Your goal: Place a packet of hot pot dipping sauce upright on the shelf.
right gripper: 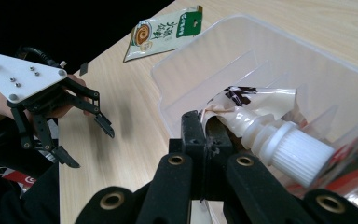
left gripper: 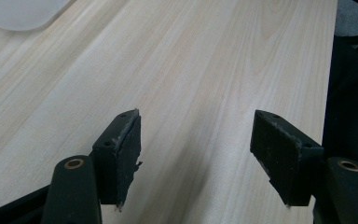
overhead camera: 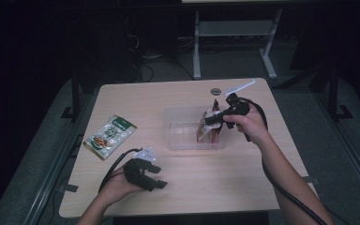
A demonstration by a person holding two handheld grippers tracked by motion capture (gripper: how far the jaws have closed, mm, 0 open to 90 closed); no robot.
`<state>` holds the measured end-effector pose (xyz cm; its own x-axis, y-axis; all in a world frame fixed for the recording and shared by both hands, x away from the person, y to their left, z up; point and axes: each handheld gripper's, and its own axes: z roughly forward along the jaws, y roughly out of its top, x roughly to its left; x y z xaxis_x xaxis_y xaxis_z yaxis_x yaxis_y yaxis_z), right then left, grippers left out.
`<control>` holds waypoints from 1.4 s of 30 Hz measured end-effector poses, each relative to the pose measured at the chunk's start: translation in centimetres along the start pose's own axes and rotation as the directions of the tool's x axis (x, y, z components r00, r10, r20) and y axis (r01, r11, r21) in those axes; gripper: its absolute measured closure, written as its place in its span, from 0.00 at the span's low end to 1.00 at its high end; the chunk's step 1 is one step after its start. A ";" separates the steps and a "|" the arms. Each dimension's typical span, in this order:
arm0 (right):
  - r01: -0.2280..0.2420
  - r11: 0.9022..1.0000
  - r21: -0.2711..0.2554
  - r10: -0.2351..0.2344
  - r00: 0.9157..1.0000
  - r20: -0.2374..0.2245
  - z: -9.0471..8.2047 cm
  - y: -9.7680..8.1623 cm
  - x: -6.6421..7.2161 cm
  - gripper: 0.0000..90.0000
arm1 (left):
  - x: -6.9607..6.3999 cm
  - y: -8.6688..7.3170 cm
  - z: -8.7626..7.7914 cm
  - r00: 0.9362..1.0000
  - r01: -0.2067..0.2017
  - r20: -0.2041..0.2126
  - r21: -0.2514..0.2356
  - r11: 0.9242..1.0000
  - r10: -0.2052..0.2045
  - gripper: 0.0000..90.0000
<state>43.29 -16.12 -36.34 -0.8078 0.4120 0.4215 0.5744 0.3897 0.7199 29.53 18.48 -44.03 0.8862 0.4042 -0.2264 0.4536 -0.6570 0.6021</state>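
Jaws of the right gripper (right gripper: 208,140) pinch the spouted pouch (overhead camera: 211,125) by its top; it hangs upright inside the clear tub (overhead camera: 174,137) at mid-table, straight below. The left gripper (overhead camera: 155,180), unclenched and holding nothing, rests near the table's front edge.

Right hand-held gripper (right gripper: 208,135): jaws closed on the top edge of a spouted pouch (right gripper: 261,100), just beside its white ribbed cap (right gripper: 298,154). Pouch hangs over a clear plastic bin (right gripper: 200,51) on the wooden tabletop (right gripper: 130,121). Green snack packet (right gripper: 163,30) lies flat beyond the bin. Left hand-held gripper (right gripper: 86,140), white plate on top, sits near the tabletop edge, jaws apart.
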 end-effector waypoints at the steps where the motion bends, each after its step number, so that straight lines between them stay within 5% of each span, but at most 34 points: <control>1: -0.007 1.000 0.002 0.007 1.000 -0.003 0.2 0.0 0.0 1.00 | 0.0 0.0 0.1 1.000 0.001 0.002 -0.001 1.000 -0.001 0.37; 11: -0.007 1.000 0.008 0.006 1.000 0.010 1.1 -0.1 -0.2 0.97 | 0.1 -0.1 0.1 1.000 -0.006 0.005 0.005 1.000 0.006 0.37; 27: 0.053 0.995 -0.088 -0.051 0.998 0.028 -3.3 1.2 2.4 0.96 | 0.2 -0.2 -0.1 1.000 0.008 0.005 -0.018 1.000 -0.008 0.37; 42: 0.109 0.992 -0.055 -0.108 0.994 0.024 -2.8 -3.7 5.6 0.80 | 0.4 -0.4 -0.4 1.000 0.006 0.007 -0.014 1.000 -0.006 0.37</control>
<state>36.26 -17.58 -35.12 -0.8617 0.3874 0.3277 0.4745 0.3865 0.7909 29.63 19.13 -44.01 0.8840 0.4037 -0.2358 0.4579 -0.6457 0.6111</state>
